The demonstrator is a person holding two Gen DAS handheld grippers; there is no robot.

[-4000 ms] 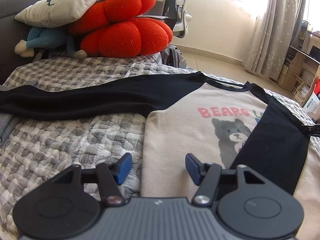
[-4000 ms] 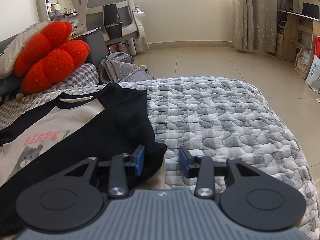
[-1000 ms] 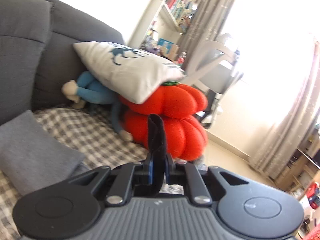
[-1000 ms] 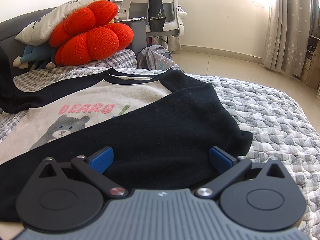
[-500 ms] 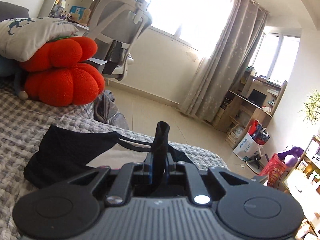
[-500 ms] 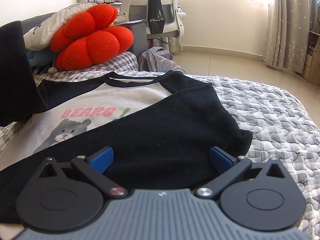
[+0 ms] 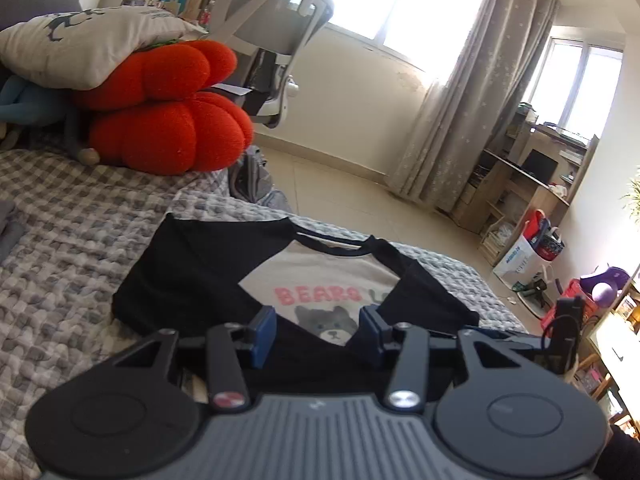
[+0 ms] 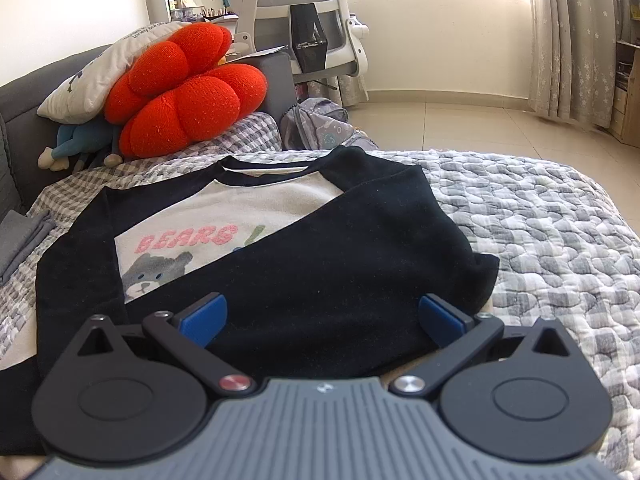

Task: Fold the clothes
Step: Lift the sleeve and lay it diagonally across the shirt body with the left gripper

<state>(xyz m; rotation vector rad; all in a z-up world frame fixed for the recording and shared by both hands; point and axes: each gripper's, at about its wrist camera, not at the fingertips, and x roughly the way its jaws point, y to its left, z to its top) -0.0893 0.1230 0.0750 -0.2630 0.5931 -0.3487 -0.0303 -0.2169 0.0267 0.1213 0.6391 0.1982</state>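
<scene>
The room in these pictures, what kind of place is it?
Most likely a bedroom or living room in a home. A bear-print sweatshirt lies on a quilted bedspread, with a red plush cushion and a pillow behind, plus a desk chair and curtains.

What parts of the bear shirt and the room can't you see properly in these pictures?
- Bottom hem of the bear shirt: hidden behind the right gripper in the right wrist view, and behind the left gripper, its jaws opening, in the left wrist view.
- Bear print: lower part covered by the folded black sleeves.
- Blue plush toy: mostly under the red cushion.
- Shelf items: too small.
</scene>
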